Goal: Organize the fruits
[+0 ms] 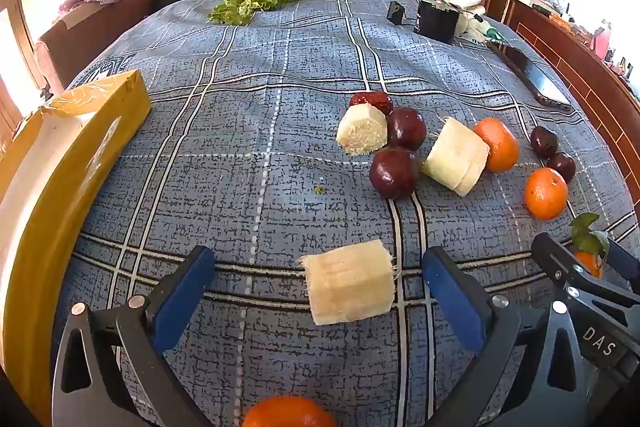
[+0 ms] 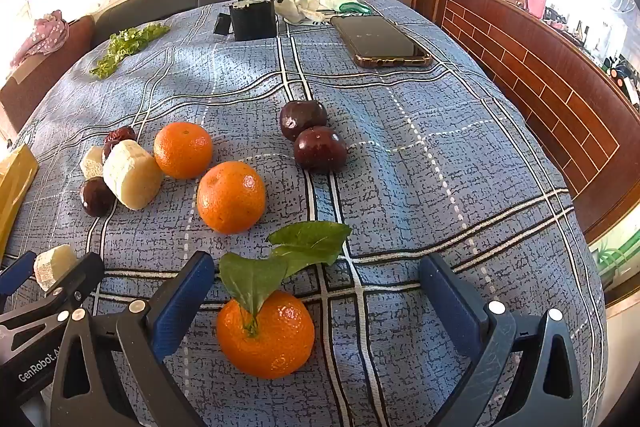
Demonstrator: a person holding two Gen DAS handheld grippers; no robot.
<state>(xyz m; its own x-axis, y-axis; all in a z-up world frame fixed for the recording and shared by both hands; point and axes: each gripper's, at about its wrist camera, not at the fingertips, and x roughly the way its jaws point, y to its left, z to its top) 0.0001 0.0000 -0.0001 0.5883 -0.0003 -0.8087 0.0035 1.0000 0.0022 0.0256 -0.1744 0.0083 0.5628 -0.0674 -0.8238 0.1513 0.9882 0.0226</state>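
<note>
On the blue cloth point(image 1: 256, 131), between the wide-open left claw point(image 1: 320, 291), a white chunk point(image 1: 348, 281) — touching neither pad. Same for the right claw point(image 2: 316, 297): wide open around the leafy orange point(image 2: 266, 333), gripping nothing. Other fruit well ahead — plums point(image 2: 320, 149), oranges point(image 2: 231, 197), more chunks point(image 2: 132, 175).

Likely trouble: round orange, soft lumpy cloth — easy to roll away if nudged by one pad first. Leaf point(image 2: 252, 279) easy to pinch and tear. Chunk looks soft; too hard a squeeze, and squashed. Claws close side by side — could bump.
</note>
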